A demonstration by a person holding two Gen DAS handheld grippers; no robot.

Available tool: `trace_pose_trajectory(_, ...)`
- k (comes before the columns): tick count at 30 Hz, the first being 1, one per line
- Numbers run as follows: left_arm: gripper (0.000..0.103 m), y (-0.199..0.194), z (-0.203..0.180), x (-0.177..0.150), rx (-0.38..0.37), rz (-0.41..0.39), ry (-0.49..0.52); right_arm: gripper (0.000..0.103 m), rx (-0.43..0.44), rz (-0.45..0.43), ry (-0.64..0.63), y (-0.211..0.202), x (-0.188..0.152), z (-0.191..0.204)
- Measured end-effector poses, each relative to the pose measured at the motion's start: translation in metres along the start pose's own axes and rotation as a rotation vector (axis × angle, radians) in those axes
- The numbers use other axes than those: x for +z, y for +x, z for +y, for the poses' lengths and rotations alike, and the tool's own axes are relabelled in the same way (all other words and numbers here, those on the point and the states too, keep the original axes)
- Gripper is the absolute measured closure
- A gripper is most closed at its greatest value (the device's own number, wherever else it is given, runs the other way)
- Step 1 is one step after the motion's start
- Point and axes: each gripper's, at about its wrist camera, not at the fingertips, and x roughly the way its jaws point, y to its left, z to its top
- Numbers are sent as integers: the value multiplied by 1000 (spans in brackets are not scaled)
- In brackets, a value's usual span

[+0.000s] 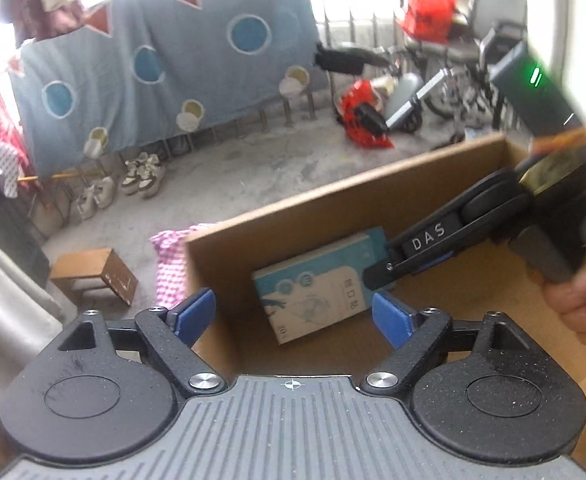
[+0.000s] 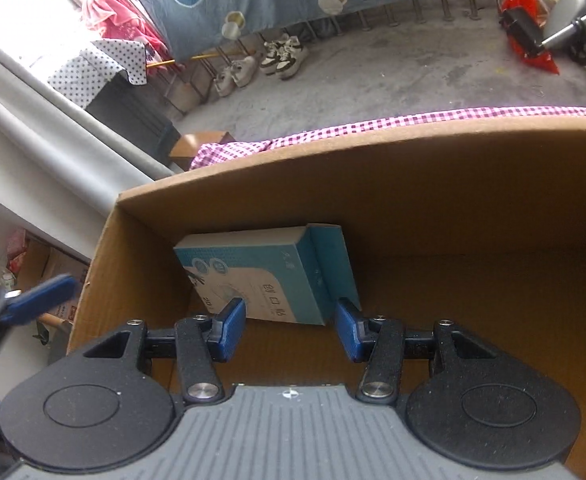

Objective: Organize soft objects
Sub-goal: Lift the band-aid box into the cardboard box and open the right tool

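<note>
Both tools over the carton, nothing gripped.
Left tool (image 1: 293, 316) wide open, right tool (image 2: 291, 330) half open, both empty; teal box (image 2: 269, 276) leans in the carton (image 2: 413, 168) far-left corner, likely saving floor space.

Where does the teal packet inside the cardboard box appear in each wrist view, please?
Left wrist view: the teal packet sits centre, leaning against the box's far wall.
Right wrist view: the packet is centre-left, in the far-left corner.
Shared landmark: the pink checked cloth behind the box.
</note>
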Motion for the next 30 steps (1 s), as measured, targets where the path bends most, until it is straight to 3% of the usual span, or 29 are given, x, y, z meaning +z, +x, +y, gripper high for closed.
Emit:
trace_pose_trajectory(2, 6, -20, 9, -5, -15, -36, -42, 51, -17, 4, -12, 1, 0, 1)
trace_pose_trajectory(10, 2, -71, 39, -30, -62, -116, -202, 51, -50, 52, -48, 31, 13, 17)
trace_pose_trajectory(15, 2, -80, 53, -47, -71, -107, -282, 51, -17, 68, -52, 41, 16, 26)
trace_pose_trajectory(20, 2, -84, 60, -59, -76, -99, -312, 50, 38, 148, -57, 50, 14, 33)
trace_pose_trajectory(23, 2, -85, 64, -65, -83, -103, -324, 50, 16, 178, -67, 52, 12, 37)
trace_pose_trajectory(30, 2, -89, 69, -80, -75, -127, -340, 50, -30, 105, -58, 36, 12, 40)
